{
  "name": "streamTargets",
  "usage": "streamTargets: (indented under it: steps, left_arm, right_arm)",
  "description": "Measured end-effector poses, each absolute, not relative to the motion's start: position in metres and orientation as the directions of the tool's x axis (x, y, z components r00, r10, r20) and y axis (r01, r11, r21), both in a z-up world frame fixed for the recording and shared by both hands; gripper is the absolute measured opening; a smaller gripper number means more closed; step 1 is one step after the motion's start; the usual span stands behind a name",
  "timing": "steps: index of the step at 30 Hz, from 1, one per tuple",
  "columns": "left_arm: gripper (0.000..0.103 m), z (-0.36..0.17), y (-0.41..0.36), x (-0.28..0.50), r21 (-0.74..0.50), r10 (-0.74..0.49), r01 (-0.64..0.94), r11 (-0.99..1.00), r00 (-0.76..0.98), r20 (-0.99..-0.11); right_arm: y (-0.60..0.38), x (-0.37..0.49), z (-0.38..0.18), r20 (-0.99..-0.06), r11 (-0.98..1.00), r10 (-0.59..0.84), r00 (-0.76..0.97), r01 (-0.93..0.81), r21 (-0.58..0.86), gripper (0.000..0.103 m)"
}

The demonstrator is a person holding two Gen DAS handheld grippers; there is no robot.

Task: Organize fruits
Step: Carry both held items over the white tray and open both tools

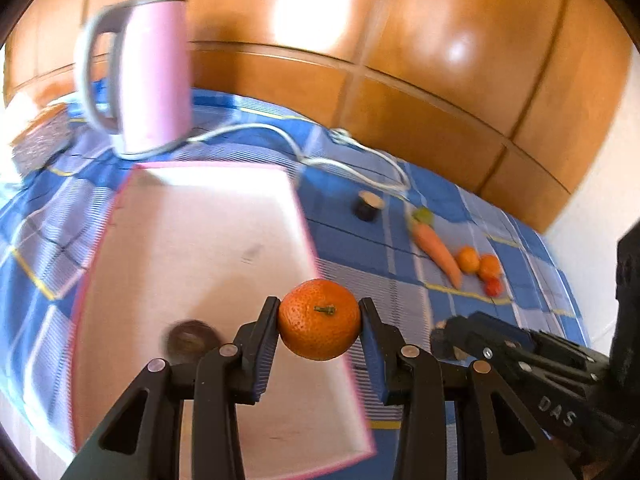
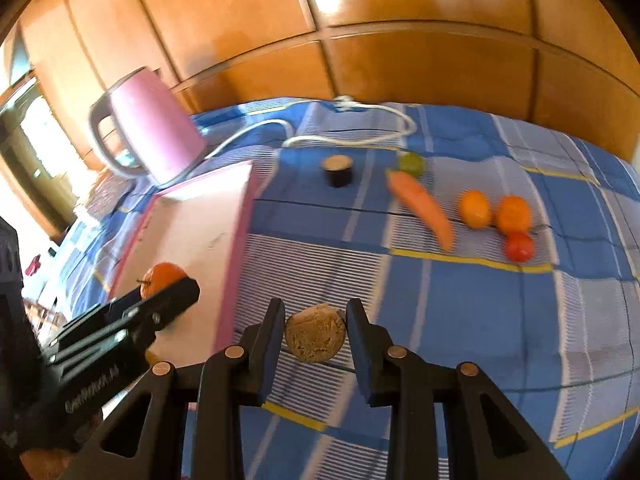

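Observation:
My left gripper (image 1: pixel 320 312) is shut on an orange tangerine (image 1: pixel 319 319) and holds it above the right edge of a pink tray (image 1: pixel 192 264). A dark round item (image 1: pixel 188 340) lies in the tray. My right gripper (image 2: pixel 316 320) is shut on a brown round kiwi-like fruit (image 2: pixel 315 334) above the cloth, right of the tray (image 2: pixel 200 240). The left gripper's tangerine also shows in the right wrist view (image 2: pixel 162 276). A carrot (image 2: pixel 422 208), two oranges (image 2: pixel 474 208) (image 2: pixel 513 214), a tomato (image 2: pixel 519 246) and a green fruit (image 2: pixel 411 164) lie on the cloth.
A pink kettle (image 1: pixel 154 76) with a white cord (image 1: pixel 360 168) stands behind the tray. A small dark cup (image 2: pixel 338 170) stands near the carrot. Blue checked cloth (image 2: pixel 480 320) covers the table. Wooden panels (image 2: pixel 400 20) rise behind. A stack of items (image 1: pixel 40 140) sits at far left.

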State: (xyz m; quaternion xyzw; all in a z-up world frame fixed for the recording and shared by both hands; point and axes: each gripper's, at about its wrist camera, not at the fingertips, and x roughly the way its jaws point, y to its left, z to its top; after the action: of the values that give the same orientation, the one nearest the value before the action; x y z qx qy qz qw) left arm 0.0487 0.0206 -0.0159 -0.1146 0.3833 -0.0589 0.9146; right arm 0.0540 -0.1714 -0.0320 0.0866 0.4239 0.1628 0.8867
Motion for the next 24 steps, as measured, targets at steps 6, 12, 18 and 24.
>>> streamTargets:
  steps: [6,12,18,24]
  left_arm:
    - [0.039,-0.018,0.064,0.050,-0.256,-0.116,-0.093,0.962,0.712,-0.692]
    - [0.040,-0.027,0.088,0.050,-0.239,-0.052,-0.170,0.956,0.705,-0.708]
    - [0.046,-0.032,0.103,0.045,-0.238,-0.011,-0.227,0.944,0.701,-0.713]
    - [0.047,-0.028,0.100,0.041,-0.238,-0.011,-0.221,0.946,0.711,-0.703]
  right_arm:
    - [-0.130,0.062,-0.022,-0.715,0.903,0.425,0.555,-0.321,0.287,0.032]
    - [-0.087,0.073,-0.020,-0.725,0.882,0.446,0.526,-0.395,0.256,0.032]
    - [-0.064,0.082,-0.024,-0.739,0.882,0.434,0.516,-0.411,0.232,0.037]
    - [-0.067,0.076,-0.029,-0.749,0.893,0.417,0.515,-0.386,0.232,0.040]
